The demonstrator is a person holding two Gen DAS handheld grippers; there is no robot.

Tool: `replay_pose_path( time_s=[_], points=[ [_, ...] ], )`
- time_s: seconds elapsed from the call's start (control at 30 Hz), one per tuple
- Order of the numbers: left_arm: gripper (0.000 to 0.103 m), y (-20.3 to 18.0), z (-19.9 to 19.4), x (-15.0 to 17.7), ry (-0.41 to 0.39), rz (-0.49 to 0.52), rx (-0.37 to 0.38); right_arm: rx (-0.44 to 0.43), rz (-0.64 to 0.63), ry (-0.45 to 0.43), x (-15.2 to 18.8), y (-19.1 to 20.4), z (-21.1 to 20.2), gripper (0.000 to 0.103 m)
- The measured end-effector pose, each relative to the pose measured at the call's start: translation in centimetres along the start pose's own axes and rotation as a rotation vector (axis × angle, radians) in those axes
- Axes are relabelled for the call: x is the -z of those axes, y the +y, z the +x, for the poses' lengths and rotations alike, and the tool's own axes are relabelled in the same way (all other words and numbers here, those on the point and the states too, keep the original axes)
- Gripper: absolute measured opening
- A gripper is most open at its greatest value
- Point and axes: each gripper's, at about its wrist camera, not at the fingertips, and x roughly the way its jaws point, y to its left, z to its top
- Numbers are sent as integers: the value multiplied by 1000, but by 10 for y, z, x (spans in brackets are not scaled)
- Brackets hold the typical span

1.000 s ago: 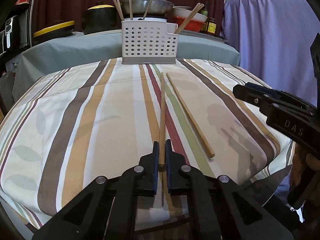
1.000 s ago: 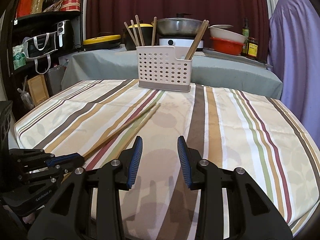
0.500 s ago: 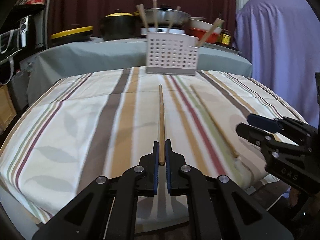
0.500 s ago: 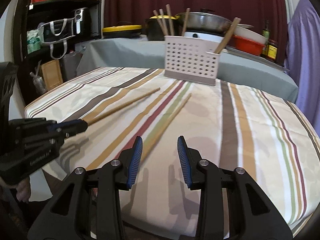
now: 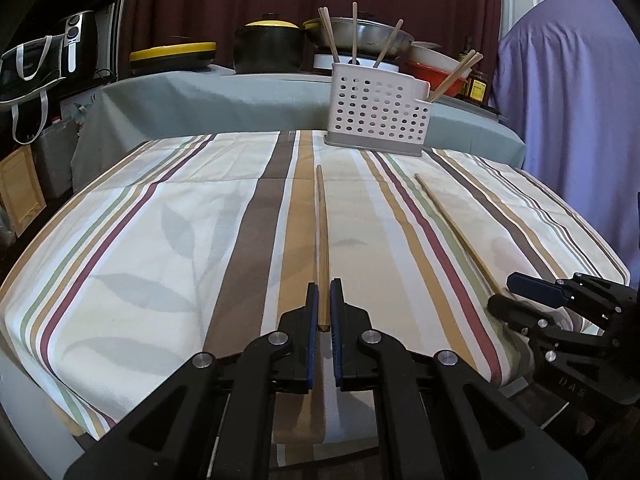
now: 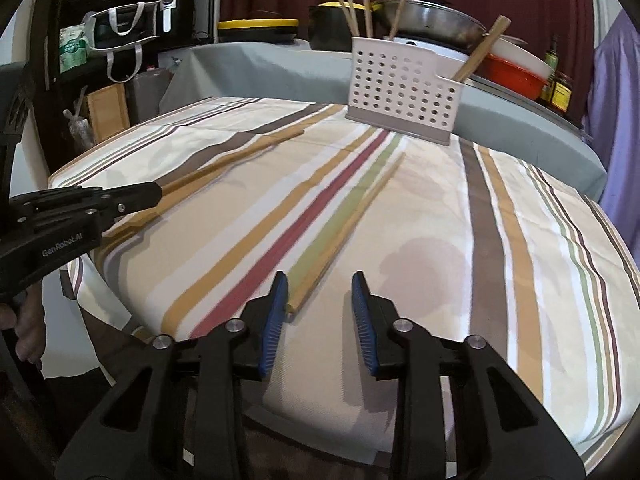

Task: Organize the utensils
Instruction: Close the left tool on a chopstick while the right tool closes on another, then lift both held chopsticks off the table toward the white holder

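My left gripper (image 5: 324,300) is shut on the near end of a wooden chopstick (image 5: 322,240), which points toward the white perforated utensil holder (image 5: 378,120) at the table's far side. The held chopstick (image 6: 224,168) and the left gripper (image 6: 156,194) also show in the right wrist view. A second chopstick (image 6: 352,224) lies on the striped tablecloth (image 6: 440,240); its near end lies just by the left finger of my open right gripper (image 6: 320,292). The holder (image 6: 404,92) holds several chopsticks. The right gripper (image 5: 516,292) shows at the right in the left wrist view, by the second chopstick (image 5: 456,228).
Behind the table a grey-covered counter (image 5: 240,92) carries a black pot with a yellow lid (image 5: 268,46), a metal wok (image 5: 368,36), bowls and bottles. A shelf with bags and an air fryer (image 6: 120,28) stands left. A purple cloth (image 5: 568,100) hangs right.
My left gripper has carried its chopstick leftward, away from the second one. My right gripper has moved in to the near end of the second chopstick, still open.
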Motion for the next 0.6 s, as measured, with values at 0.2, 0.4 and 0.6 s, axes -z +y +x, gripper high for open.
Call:
replay_pose_path(
  time_s=[0.2, 0.4, 0.6],
  points=[
    [7, -4, 0, 0, 4, 6, 4, 15, 34, 14, 5, -13, -5, 10],
    [7, -10, 0, -2, 5, 24, 2, 35, 54, -11, 4, -25, -12, 6],
    [7, -13, -4, -6, -11, 36, 1, 61, 38, -65, -2, -27, -24, 6]
  ],
)
